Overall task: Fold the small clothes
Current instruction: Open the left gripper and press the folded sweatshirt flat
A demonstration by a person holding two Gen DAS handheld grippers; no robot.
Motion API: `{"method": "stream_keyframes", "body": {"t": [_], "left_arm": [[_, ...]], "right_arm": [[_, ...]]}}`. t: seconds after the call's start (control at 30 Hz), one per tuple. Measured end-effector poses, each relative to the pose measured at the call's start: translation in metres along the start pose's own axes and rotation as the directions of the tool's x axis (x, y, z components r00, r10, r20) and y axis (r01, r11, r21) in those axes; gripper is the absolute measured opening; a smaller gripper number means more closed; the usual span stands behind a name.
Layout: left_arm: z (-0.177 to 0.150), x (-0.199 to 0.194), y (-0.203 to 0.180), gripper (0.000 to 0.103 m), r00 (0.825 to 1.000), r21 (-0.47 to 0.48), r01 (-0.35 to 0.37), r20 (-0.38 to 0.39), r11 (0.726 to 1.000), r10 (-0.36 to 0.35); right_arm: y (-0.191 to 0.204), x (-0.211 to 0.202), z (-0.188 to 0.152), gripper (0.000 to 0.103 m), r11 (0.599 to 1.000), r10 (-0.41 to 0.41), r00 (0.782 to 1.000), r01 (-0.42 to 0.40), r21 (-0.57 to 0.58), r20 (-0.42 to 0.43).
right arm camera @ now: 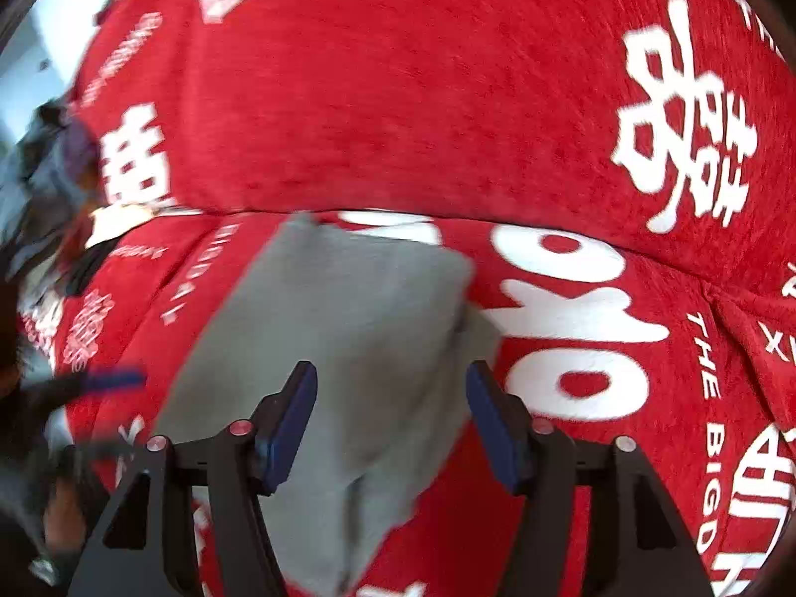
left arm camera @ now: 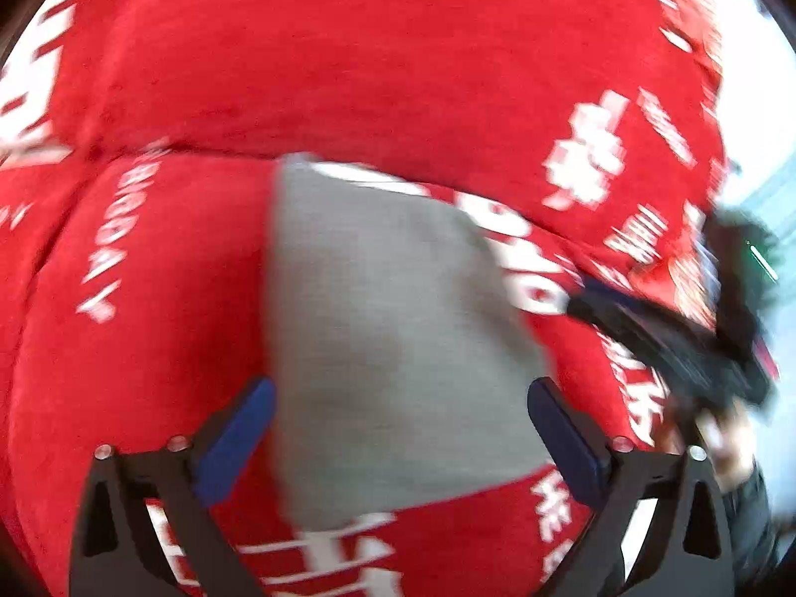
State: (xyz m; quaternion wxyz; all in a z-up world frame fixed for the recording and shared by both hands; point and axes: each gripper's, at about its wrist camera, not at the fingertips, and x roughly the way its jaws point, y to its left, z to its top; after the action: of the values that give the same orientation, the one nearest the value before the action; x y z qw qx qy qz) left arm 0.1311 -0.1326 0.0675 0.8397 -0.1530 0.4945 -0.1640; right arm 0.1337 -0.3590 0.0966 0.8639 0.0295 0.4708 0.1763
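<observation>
On the red cover (left arm camera: 348, 74) with white lettering lies the grey garment (left arm camera: 393, 328), folded to a flat, plain oblong with a crease along one side. Both views are blurred. My left tongs (left arm camera: 400, 428) stand wide apart above it, nothing in them. My right tongs (right arm camera: 390, 418) are apart too, over its folded edge, empty.

Bright, even daylight, with motion blur across both fisheye views.

The red cover (left arm camera: 348, 74) is evenly lit, its white lettering smeared; the grey cloth (left arm camera: 398, 323) has soft, streaked edges. Overexposed white glare shows at the right rim of the left view and the upper left of the right view. Dark vignette rings the corners, and lines bow toward the edges. The far tool (left arm camera: 661, 343) blurs heavily.
</observation>
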Motion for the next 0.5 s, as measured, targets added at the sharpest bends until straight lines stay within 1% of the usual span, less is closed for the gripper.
{"method": "stream_keyframes", "body": {"t": [0.1, 0.17, 0.2, 0.23, 0.27, 0.3, 0.33, 0.37, 0.4, 0.43, 0.47, 0.5], "left_arm": [[-0.008, 0.015, 0.030, 0.102, 0.999, -0.070, -0.033, -0.045, 0.997, 0.030], [-0.018, 0.028, 0.042, 0.102, 0.992, -0.075, -0.110, -0.072, 0.991, 0.105], [-0.024, 0.033, 0.047, 0.102, 0.987, -0.069, -0.142, -0.087, 0.987, 0.135], [-0.031, 0.036, 0.053, 0.102, 0.985, -0.076, -0.146, -0.108, 0.986, 0.137], [-0.033, 0.038, 0.059, 0.102, 0.986, -0.094, -0.129, -0.120, 0.987, 0.117], [-0.037, 0.035, 0.065, 0.102, 0.988, -0.131, -0.098, -0.130, 0.987, 0.081], [-0.040, 0.031, 0.069, 0.102, 0.988, -0.155, -0.098, -0.130, 0.983, 0.078], [-0.043, 0.025, 0.068, 0.102, 0.989, -0.161, -0.109, -0.120, 0.981, 0.091], [-0.046, 0.017, 0.065, 0.102, 0.989, -0.142, -0.121, -0.104, 0.982, 0.107], [-0.049, 0.011, 0.059, 0.102, 0.990, -0.113, -0.117, -0.087, 0.987, 0.108], [-0.051, 0.008, 0.052, 0.102, 0.991, -0.085, -0.114, -0.077, 0.990, 0.108], [-0.051, 0.007, 0.046, 0.102, 0.991, -0.063, -0.119, -0.070, 0.991, 0.114]], "right_arm": [[0.022, 0.009, -0.019, 0.066, 1.000, 0.022, 1.000, -0.022, 0.000, 0.004], [0.031, 0.025, -0.032, 0.066, 0.999, 0.033, 0.999, -0.033, 0.018, -0.033], [0.032, 0.034, -0.037, 0.066, 1.000, 0.015, 0.998, -0.014, 0.016, -0.053], [0.031, 0.043, -0.046, 0.066, 0.999, -0.037, 0.996, 0.037, 0.003, -0.084], [0.030, 0.047, -0.051, 0.066, 0.998, -0.069, 0.993, 0.069, -0.001, -0.093], [0.029, 0.043, -0.057, 0.066, 0.996, -0.092, 0.993, 0.092, 0.004, -0.077], [0.028, 0.038, -0.059, 0.066, 0.992, -0.123, 0.989, 0.125, 0.018, -0.084], [0.028, 0.034, -0.061, 0.066, 0.987, -0.148, 0.983, 0.153, 0.040, -0.111], [0.028, 0.027, -0.064, 0.066, 0.986, -0.140, 0.983, 0.149, 0.076, -0.122], [0.030, 0.015, -0.068, 0.066, 0.988, -0.106, 0.990, 0.116, 0.107, -0.090], [0.035, 0.006, -0.072, 0.066, 0.988, -0.095, 0.994, 0.101, 0.114, -0.057], [0.043, -0.001, -0.075, 0.066, 0.988, -0.110, 0.993, 0.113, 0.106, -0.035]]}}
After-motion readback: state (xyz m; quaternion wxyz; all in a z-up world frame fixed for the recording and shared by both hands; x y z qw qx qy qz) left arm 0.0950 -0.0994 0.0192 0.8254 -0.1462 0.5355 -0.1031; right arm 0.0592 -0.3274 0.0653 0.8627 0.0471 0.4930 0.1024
